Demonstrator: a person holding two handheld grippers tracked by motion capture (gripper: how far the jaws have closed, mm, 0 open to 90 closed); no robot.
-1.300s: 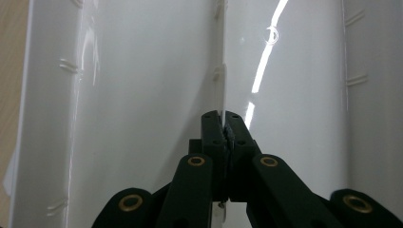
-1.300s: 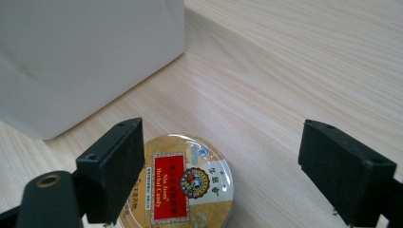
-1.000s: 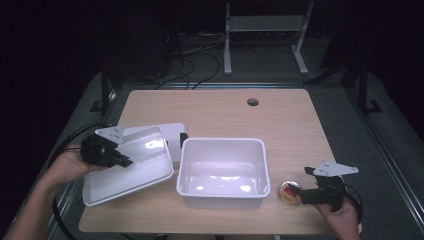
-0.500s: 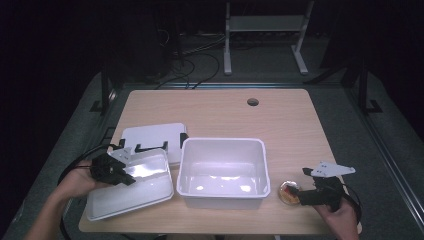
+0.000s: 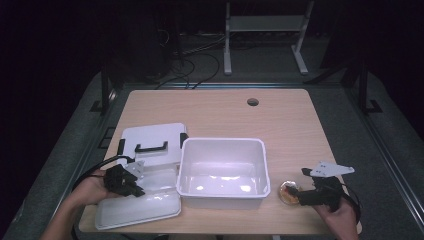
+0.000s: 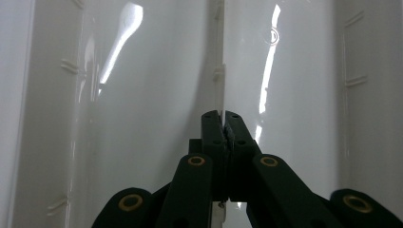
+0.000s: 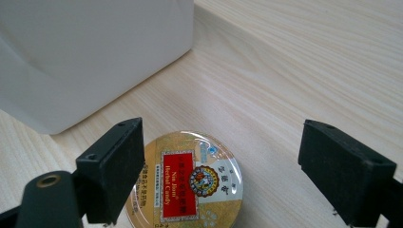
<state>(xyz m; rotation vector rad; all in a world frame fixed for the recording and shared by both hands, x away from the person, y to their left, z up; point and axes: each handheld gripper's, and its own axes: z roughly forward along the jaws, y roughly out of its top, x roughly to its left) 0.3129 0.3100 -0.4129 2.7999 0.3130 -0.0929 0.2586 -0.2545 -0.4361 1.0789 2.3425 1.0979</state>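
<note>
Left gripper [image 5: 131, 183], lower left of high view: jaws clamped on rim of shallow white plastic lid [image 5: 142, 207], which overhangs table edge. Thin grip; release could tip lid off. Right gripper [image 7: 223, 178] wide open around round gold candy tin [image 7: 190, 183] beside white plastic bin [image 5: 222, 172]; off-centre closing could skid tin away.

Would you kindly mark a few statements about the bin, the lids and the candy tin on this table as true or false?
1. The left gripper is shut on the rim of a white lid. True.
2. The candy tin lies inside the white bin. False: it sits on the table right of the bin.
3. The right gripper is open around the tin. True.
4. The bin holds several objects. False: it is empty.
</note>
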